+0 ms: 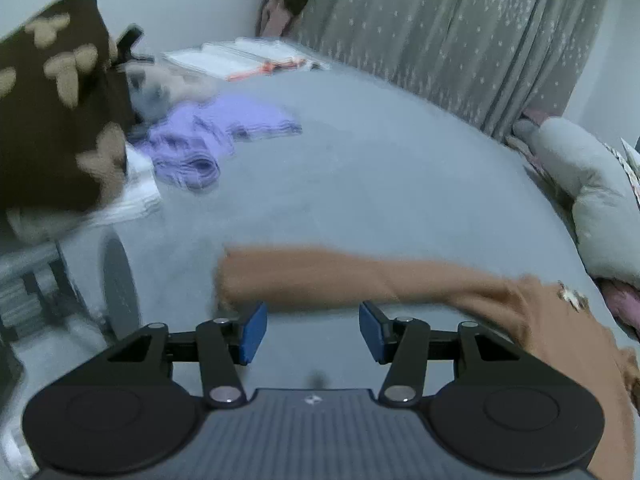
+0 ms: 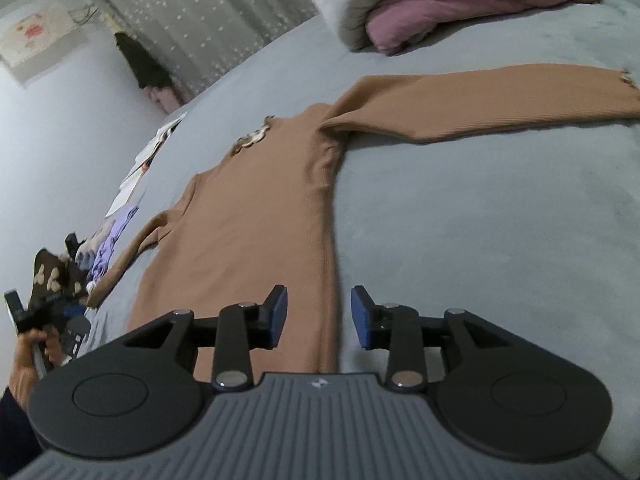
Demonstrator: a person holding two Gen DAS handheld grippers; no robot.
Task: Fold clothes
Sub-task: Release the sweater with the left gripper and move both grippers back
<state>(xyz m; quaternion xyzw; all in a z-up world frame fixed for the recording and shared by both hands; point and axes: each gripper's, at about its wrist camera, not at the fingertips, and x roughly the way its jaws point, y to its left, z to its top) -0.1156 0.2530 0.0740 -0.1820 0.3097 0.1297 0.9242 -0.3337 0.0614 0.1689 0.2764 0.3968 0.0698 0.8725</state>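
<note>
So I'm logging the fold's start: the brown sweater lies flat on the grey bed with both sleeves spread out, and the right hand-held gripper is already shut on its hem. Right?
Not quite. The right hand-held gripper is open above the hem, holding nothing, as the right wrist view shows. The brown sweater does lie flat on the grey bed, both sleeves spread.

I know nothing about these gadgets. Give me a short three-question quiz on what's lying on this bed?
1. True or false: the tan ribbed long-sleeved sweater lies spread flat on the grey bedsheet.
2. Which gripper is nearest a sleeve cuff: (a) left gripper, (b) right gripper?
3. Fill in: the crumpled garment beyond the sweater is ____ coloured.

Key: 1 true; 2 a; 3 lilac.
</note>
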